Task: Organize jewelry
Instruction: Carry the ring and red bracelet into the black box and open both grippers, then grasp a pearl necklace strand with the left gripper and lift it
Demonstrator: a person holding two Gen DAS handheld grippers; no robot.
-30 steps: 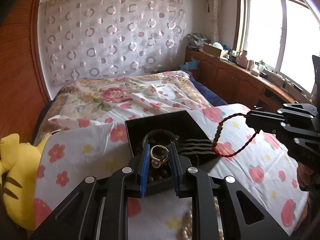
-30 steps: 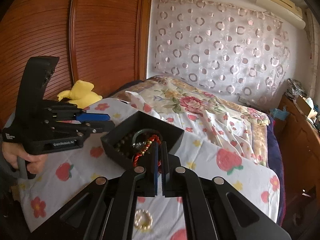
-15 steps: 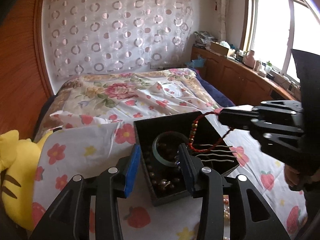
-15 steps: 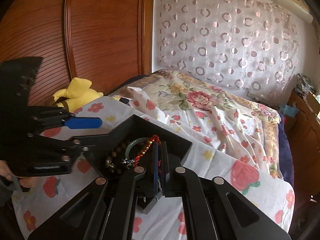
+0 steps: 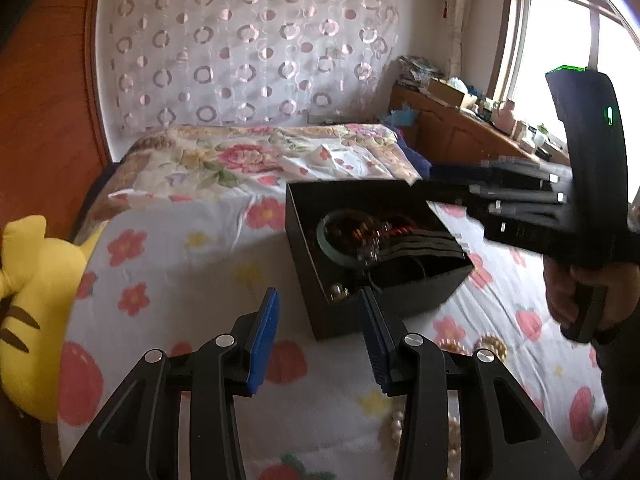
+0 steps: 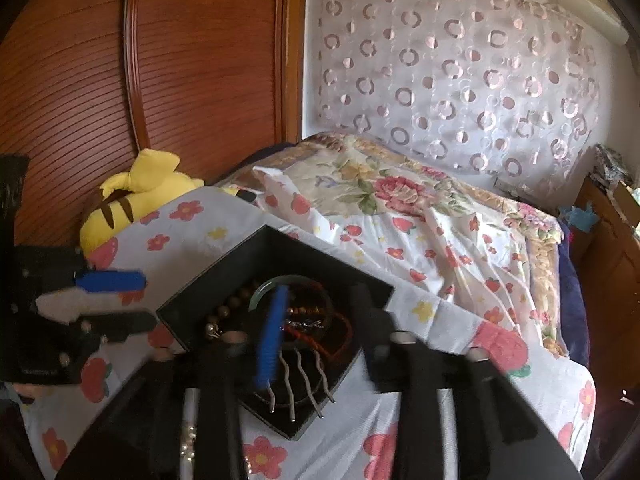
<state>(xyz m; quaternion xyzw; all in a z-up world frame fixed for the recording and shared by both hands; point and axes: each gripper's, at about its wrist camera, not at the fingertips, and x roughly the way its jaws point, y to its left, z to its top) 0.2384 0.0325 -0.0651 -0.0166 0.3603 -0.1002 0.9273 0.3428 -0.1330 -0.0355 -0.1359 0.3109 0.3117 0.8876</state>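
Note:
A black jewelry box (image 5: pixel 416 304) sits on the flowered sheet; it also shows in the right wrist view (image 6: pixel 208 292). Inside lie a green bangle (image 5: pixel 325 240), dark beads (image 6: pixel 232 304) and the red braided bracelet (image 6: pixel 340 328). My left gripper (image 5: pixel 318 336) is open and empty, just left of and in front of the box. My right gripper (image 6: pixel 320 332) is open and empty above the box, blurred by motion; it also shows in the left wrist view (image 5: pixel 436 184). A pearl strand (image 5: pixel 400 424) lies on the sheet below the left gripper.
A yellow striped plush toy (image 5: pixel 24 300) lies at the left edge of the bed. A gold-coloured piece (image 5: pixel 490 346) lies on the sheet right of the box. Wooden wardrobe doors (image 6: pixel 180 60) stand to the left, and a cluttered wooden counter (image 5: pixel 472 128) under the window.
My left gripper opened, let the gold ring go into the box and drew back left. My right gripper opened and dropped the red bracelet into the box.

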